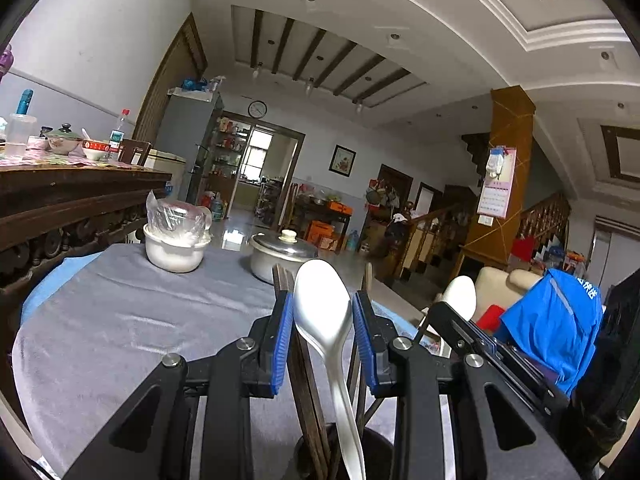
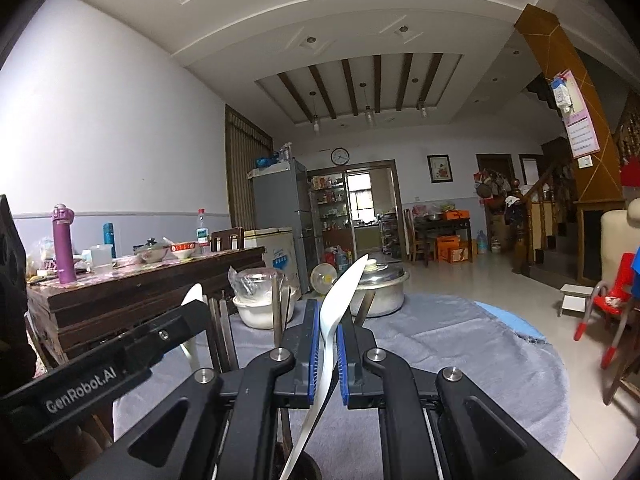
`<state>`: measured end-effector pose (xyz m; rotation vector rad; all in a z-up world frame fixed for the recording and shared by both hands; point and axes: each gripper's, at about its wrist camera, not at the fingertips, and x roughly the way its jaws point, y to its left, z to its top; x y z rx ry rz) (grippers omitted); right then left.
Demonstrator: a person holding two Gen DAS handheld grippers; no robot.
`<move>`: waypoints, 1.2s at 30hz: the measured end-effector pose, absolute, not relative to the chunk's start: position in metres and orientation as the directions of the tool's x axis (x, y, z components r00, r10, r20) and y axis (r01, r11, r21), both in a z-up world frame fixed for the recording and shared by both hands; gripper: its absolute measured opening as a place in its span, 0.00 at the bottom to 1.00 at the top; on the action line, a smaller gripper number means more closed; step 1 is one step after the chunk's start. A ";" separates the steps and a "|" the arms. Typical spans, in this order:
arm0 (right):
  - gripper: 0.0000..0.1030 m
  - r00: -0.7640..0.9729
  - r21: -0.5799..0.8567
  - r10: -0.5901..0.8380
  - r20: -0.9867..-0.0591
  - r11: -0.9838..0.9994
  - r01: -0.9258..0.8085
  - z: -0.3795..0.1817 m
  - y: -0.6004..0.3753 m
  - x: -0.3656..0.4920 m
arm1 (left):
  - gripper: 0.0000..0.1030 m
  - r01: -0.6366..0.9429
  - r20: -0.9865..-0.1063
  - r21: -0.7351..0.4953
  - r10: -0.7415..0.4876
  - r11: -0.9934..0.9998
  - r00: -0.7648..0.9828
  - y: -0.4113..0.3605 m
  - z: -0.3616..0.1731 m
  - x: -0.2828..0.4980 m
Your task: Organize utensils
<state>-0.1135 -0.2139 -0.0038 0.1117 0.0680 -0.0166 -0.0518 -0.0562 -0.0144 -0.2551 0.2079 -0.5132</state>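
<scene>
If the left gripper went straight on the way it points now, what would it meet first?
Probably the lidded metal pot on the grey cloth. It stands just beyond the left gripper, slightly left of the white spoon between the pads; depth is hard to judge.

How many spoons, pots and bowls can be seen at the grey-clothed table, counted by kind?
white spoon: 2
metal pot with lid: 1
white bowl: 1
Total: 4
</scene>
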 end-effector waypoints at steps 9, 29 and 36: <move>0.09 0.995 0.109 0.006 -0.101 0.994 0.005 -0.015 -0.217 -0.109 | 0.31 0.441 -0.157 -0.288 -0.496 0.850 0.854 -0.060 -0.025 -0.054; 0.10 0.990 0.104 0.046 -0.133 0.994 -0.032 -0.021 -0.215 -0.115 | 0.31 0.444 -0.183 -0.278 -0.500 0.852 0.846 -0.053 -0.030 -0.064; 0.11 0.986 0.119 0.079 -0.146 0.991 -0.062 -0.016 -0.218 -0.118 | 0.36 0.455 -0.193 -0.270 -0.510 0.849 0.838 -0.048 -0.028 -0.069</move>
